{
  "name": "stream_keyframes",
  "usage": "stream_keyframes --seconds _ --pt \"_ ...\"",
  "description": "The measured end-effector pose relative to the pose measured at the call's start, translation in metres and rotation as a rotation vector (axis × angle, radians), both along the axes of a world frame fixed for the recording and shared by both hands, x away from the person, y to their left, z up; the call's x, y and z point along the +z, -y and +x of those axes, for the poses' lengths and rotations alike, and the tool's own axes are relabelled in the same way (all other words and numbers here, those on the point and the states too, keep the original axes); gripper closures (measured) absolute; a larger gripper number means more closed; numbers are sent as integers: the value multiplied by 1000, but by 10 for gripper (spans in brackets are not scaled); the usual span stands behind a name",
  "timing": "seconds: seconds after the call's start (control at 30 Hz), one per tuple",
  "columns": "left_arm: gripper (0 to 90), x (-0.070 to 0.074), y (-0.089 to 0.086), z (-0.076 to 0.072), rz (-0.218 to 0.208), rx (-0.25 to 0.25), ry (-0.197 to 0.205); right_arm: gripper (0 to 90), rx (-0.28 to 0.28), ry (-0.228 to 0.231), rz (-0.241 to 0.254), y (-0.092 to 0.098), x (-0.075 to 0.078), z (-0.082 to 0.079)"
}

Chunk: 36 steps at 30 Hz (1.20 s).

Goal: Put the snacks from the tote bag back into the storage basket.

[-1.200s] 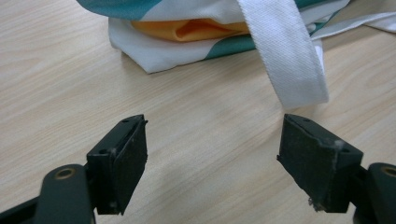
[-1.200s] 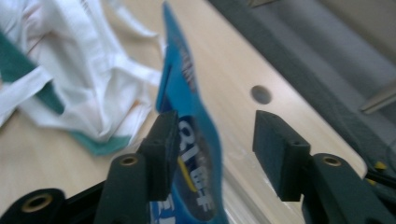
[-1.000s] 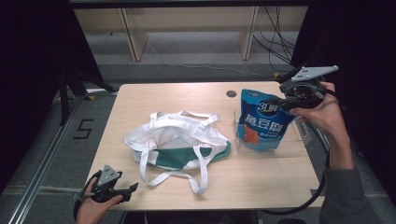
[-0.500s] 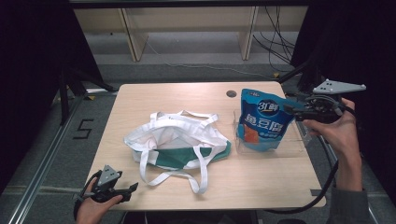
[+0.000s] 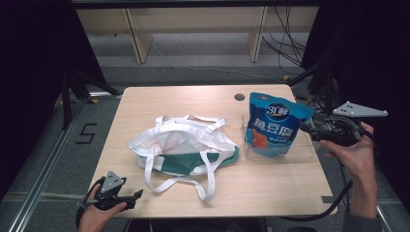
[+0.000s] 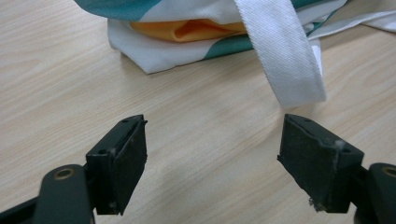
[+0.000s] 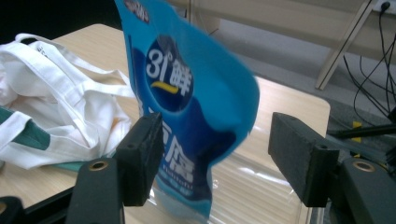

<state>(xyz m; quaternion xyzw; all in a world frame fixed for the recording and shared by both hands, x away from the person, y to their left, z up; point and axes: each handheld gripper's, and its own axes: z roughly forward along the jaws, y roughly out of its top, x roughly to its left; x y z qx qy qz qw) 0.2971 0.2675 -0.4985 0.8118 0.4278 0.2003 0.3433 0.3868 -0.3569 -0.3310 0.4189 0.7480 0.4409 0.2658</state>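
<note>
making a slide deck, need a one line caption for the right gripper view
Open right gripper lines up on an upright blue snack pouch, with a white tote bag on the wooden table beside it.

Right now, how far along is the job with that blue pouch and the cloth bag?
Early. Done: the cloth bag lies open on the table. In hand: the right hand-held gripper, jaws open, is at the edge of the blue pouch, which stands upright in a clear tray. Left: gripping the pouch and probably bagging it. The left hand-held gripper waits open near a strap.
</note>
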Motion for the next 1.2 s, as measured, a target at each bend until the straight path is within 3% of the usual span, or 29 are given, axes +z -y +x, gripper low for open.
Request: stream_keyframes --seconds 0.07,0.13,0.17,0.27,0.37,0.43,0.5,0.63,0.7,0.87,1.0,1.07,1.13,1.17,1.2 --pt "225 1 0 0 9 -7 3 406 0 -31 10 -1 -11 -1" --pt "225 1 0 0 9 -8 3 418 6 -11 0 -1 -15 0" --pt "225 1 0 0 7 -12 -2 422 0 -57 6 -2 -17 -1" --pt "225 2 -1 0 15 -12 -10 480 -9 -73 -13 -2 -25 1" --pt "225 2 -1 0 12 -12 -8 546 4 -140 -19 -2 -32 0" --pt "225 1 0 -1 3 -6 -11 586 2 -125 -24 0 -39 2" --pt "225 1 0 -1 4 -4 -10 604 2 -175 -27 1 -43 1" --pt "226 1 0 -1 5 -12 -8 702 21 -174 -45 3 -54 5" --pt "226 0 0 0 7 -16 -2 770 20 -215 -38 1 -59 6" --pt "226 1 0 0 13 -20 -6 900 38 -219 -90 -2 -70 14" --pt "226 0 1 0 7 -15 -1 900 30 -230 -101 -6 -78 20" --pt "225 -1 2 -1 -18 0 7 900 18 -234 -94 -8 -82 23" --pt "226 0 1 0 1 -12 1 900 22 -240 -109 -8 -85 26" --pt "226 0 1 0 6 -15 -1 900 28 -221 -119 -8 -88 28" --pt "226 -2 4 -1 -31 12 3 900 16 -224 -109 -9 -89 29"
